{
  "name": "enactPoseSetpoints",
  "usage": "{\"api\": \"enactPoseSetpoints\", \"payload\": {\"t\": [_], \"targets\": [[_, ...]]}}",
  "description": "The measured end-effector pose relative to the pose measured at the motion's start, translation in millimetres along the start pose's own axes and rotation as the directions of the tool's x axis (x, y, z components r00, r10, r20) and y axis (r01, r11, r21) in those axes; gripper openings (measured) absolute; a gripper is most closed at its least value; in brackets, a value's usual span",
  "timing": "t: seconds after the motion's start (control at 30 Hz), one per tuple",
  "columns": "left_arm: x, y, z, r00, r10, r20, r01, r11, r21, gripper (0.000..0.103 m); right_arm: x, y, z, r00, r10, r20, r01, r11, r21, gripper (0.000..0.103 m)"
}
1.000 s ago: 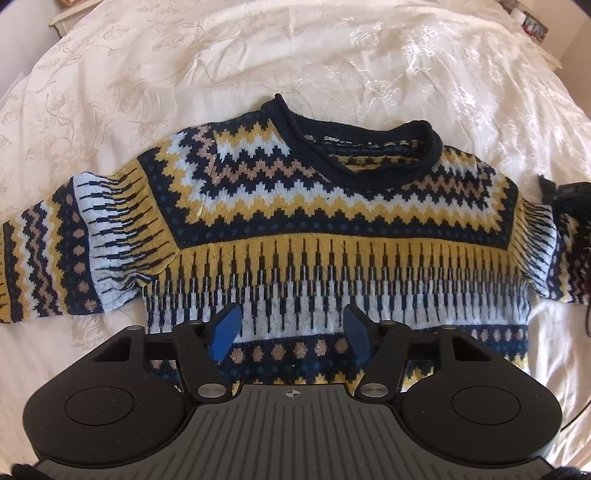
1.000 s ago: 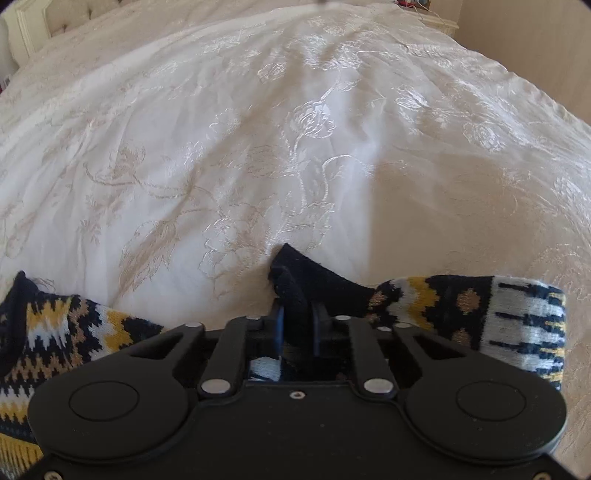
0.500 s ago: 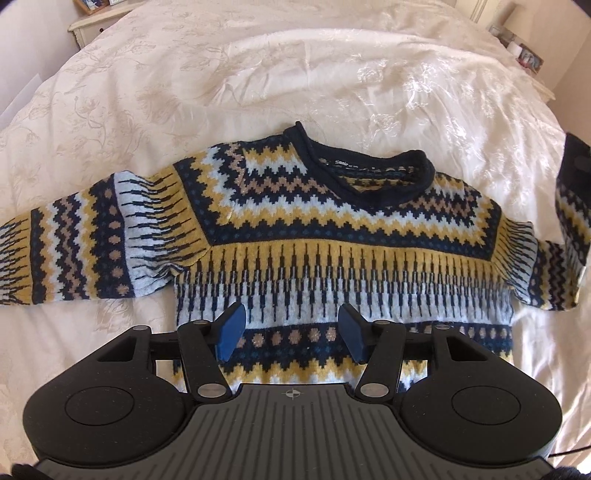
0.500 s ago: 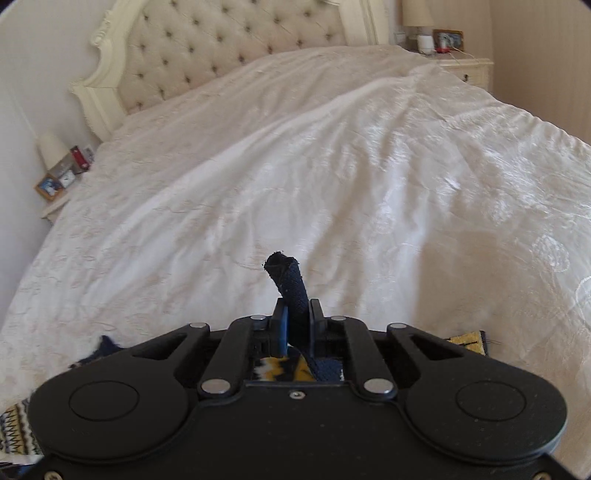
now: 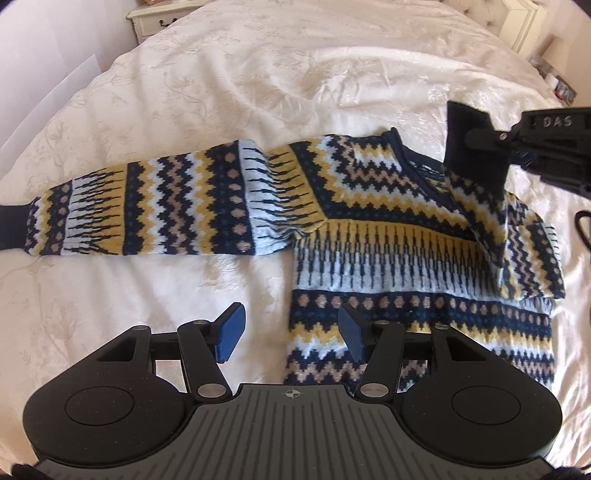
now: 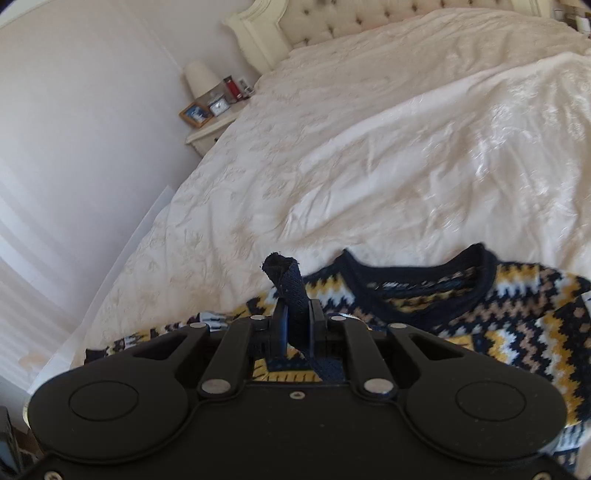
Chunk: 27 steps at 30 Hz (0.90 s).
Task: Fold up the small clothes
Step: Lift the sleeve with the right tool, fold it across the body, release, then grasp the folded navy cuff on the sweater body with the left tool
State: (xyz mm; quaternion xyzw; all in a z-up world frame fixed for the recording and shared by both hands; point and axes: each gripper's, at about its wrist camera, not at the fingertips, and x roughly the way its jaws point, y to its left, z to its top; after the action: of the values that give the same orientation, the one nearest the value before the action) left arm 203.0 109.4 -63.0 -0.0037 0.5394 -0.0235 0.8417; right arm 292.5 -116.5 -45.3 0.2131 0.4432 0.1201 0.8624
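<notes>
item: one patterned knit sweater (image 5: pixel 388 236), lying flat on a bed (image 5: pixel 229 85), body in the lower right of the left wrist frame. progress, judged: early. one sleeve (image 5: pixel 476 206) is lifted by its dark cuff (image 5: pixel 471 155) and draped across the chest at the right of the frame, not yet laid down; the other sleeve (image 5: pixel 147 210) lies stretched out flat toward the left edge, unfolded; the body shows no fold yet, so a second sleeve fold and the body folds look to remain. right gripper (image 6: pixel 297 323): fingers pinched tight on the navy ribbed cuff (image 6: pixel 290 291), whose end sticks up between them at centre frame. left gripper (image 5: pixel 290 328): blue pads spread apart, holding nothing, hovering over the lower hem and the bare bedspread beside it. materials: chunky knit in navy, mustard, pale blue and tan, with zigzag, diamond and tooth bands; rolled navy neckline (image 6: pixel 417 280); soft and limp, sagging where lifted. bedspread cream, slightly glossy, embroidered with floral sprays, gently rumpled. tufted headboard (image 6: pixel 354 18) in the upper part of the right wrist frame; a nightstand (image 6: pixel 210 133) with small framed items at its upper left.
</notes>
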Motion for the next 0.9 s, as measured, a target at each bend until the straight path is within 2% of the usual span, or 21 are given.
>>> {"api": "enactPoseSetpoints", "payload": {"t": [0.07,0.17,0.23,0.37,0.53,0.73,0.9], "targets": [[1,7,0,1.0,-0.001,0.006,0.001,1.0,-0.009,0.054,12,7,-15,1.0,0.028,-0.015,-0.028,0.999,-0.022,0.028],[4,11,1,1.0,-0.016,0.014,0.016,1.0,-0.012,0.054,20,13,-31,0.999,-0.015,-0.04,0.013,0.999,-0.053,0.044],[5,11,3,0.999,-0.037,0.023,0.038,0.999,-0.01,0.054,16,11,-41,0.998,-0.042,-0.041,0.039,0.997,-0.066,0.06],[13,2,9,0.996,-0.085,0.034,0.084,0.996,0.01,0.054,1,-8,-54,0.991,-0.13,-0.046,0.125,0.988,-0.087,0.068],[35,-22,19,0.992,-0.122,0.014,0.121,0.991,0.055,0.054,-22,-46,-73,0.975,-0.214,-0.066,0.211,0.976,-0.049,0.075],[67,-46,29,0.988,-0.154,0.0,0.153,0.983,0.106,0.054,-41,-78,-90,0.958,-0.274,-0.085,0.275,0.962,-0.002,0.077],[99,-52,37,0.99,-0.135,-0.037,0.138,0.984,0.112,0.054,-45,-89,-97,0.955,-0.277,-0.102,0.279,0.96,0.01,0.082]]}}
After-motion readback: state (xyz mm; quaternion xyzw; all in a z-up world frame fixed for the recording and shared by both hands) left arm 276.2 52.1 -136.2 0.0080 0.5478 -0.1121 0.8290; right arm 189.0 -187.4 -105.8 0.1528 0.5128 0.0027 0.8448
